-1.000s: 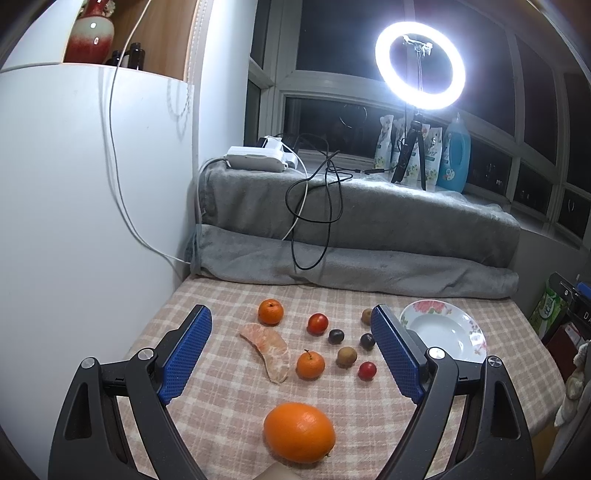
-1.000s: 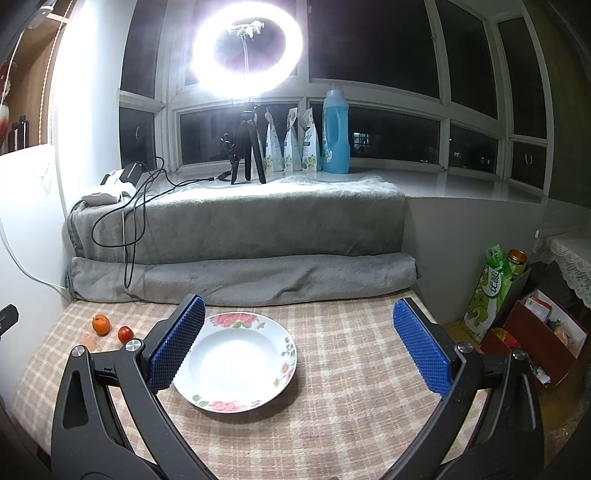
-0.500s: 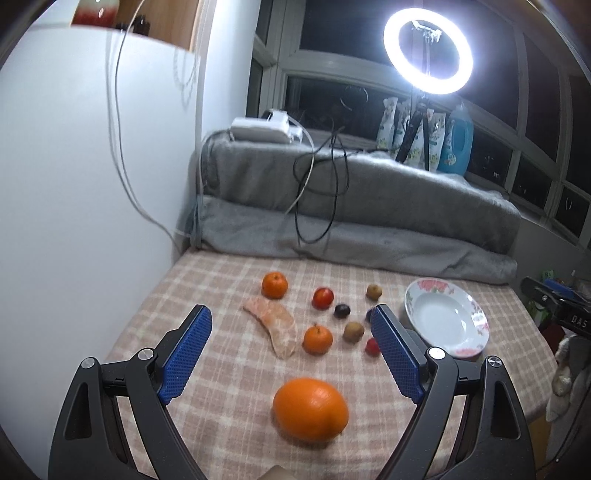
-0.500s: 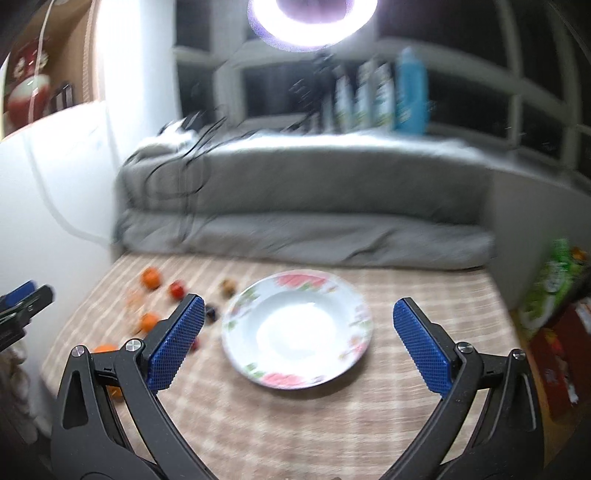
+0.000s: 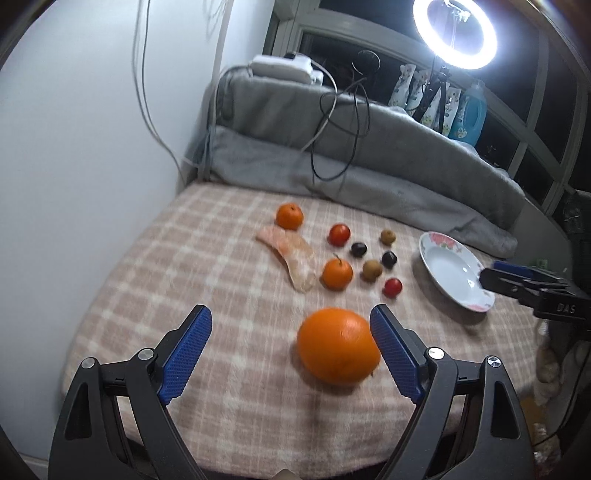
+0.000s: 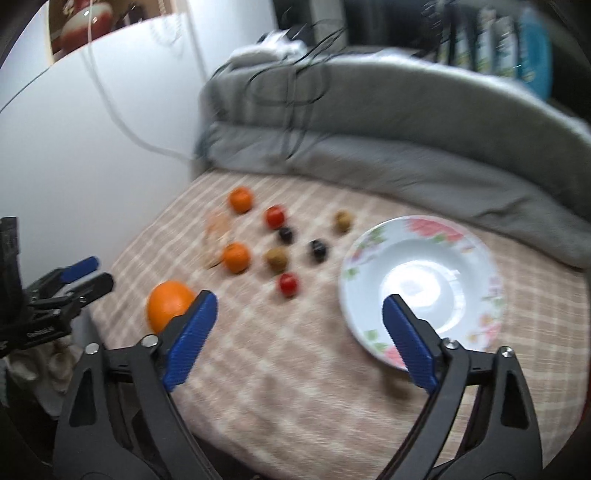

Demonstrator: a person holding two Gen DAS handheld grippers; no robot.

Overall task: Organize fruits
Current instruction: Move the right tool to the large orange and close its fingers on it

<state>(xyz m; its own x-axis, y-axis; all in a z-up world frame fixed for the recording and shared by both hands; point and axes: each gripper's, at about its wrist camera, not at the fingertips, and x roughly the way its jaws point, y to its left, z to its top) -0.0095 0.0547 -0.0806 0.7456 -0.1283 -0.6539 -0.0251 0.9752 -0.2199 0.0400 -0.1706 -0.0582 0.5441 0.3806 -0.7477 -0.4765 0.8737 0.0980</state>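
A big orange [image 5: 338,346] lies on the checked tablecloth near the front, just inside the right finger of my open, empty left gripper [image 5: 290,354]. Behind it lie two small tangerines [image 5: 337,273], a peeled citrus piece [image 5: 291,256], red tomatoes [image 5: 339,234], dark plums [image 5: 358,249] and brown kiwis [image 5: 372,269]. A white flowered plate [image 5: 454,273] stands at the right. My right gripper [image 6: 299,341] is open and empty above the cloth, with the plate [image 6: 421,288] by its right finger and the orange [image 6: 168,304] behind its left finger.
A rolled grey blanket [image 5: 369,177] with black and white cables lines the table's back edge. A white wall [image 5: 74,147] closes the left side. A ring light [image 5: 455,33] and bottles stand on the sill. The other gripper [image 5: 535,291] shows at the right edge.
Both grippers have tilted down and moved closer to the table. The right view has swung left, so the fruits are in it. The big orange now sits by the left gripper's right finger.
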